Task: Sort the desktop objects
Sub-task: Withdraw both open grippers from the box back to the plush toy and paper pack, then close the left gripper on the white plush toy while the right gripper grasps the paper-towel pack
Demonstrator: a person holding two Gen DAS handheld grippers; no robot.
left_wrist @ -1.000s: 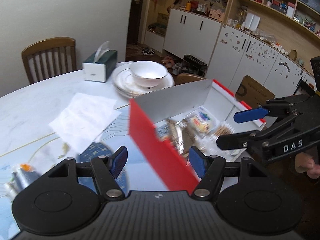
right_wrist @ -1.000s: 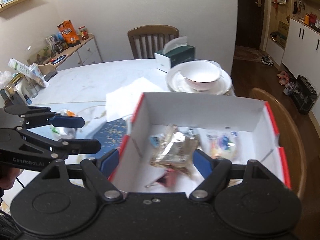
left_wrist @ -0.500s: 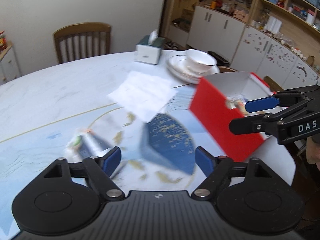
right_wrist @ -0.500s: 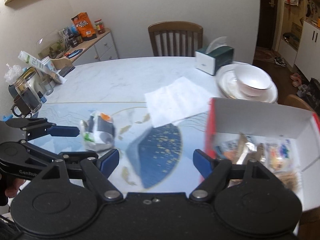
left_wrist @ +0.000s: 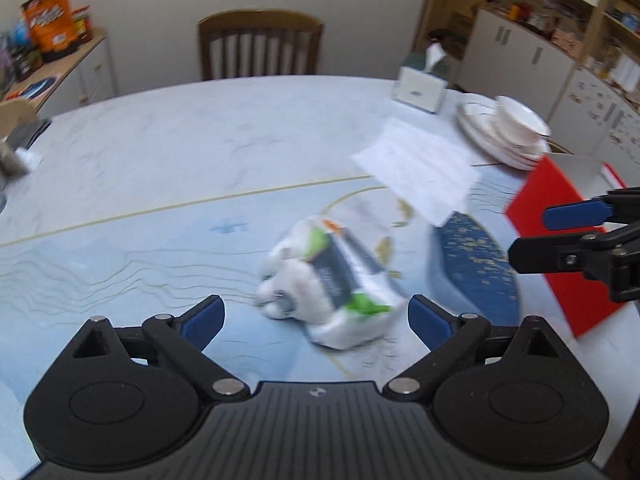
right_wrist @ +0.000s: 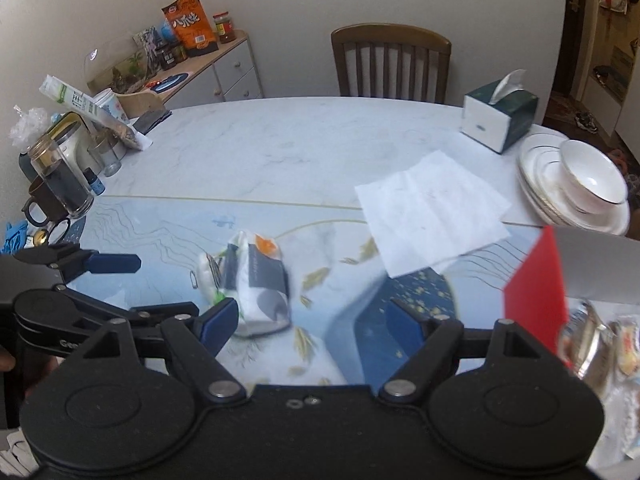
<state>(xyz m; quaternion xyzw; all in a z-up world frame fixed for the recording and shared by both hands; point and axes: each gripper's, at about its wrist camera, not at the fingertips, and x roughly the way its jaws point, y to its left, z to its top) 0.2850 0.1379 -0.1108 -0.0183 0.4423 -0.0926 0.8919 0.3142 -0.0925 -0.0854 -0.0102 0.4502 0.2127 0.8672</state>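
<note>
A crumpled white packet (left_wrist: 332, 280) (right_wrist: 252, 280) with grey, green and orange print lies on the pale blue table mat. My left gripper (left_wrist: 316, 314) (right_wrist: 166, 286) hovers just before it, jaws opening wide, and the pads do not touch the packet. My right gripper (right_wrist: 312, 314) (left_wrist: 530, 236) is open and holds nothing. It sits over a dark blue gold-specked patch (right_wrist: 396, 312), with the packet by its left pad. The red-and-white box (left_wrist: 560, 240) (right_wrist: 536, 280) stands at the right, with snack packets (right_wrist: 588, 344) inside.
A white paper sheet (right_wrist: 432, 208) lies beyond the mat. A tissue box (right_wrist: 500, 116) and stacked plates with a bowl (right_wrist: 576, 184) are at the back right. Jars and cups (right_wrist: 60, 176) crowd the left edge. A wooden chair (right_wrist: 392, 64) stands behind the table.
Both grippers swung left, away from the red box and over the mat. The white packet came to the middle of both views. The left jaws spread wider.
</note>
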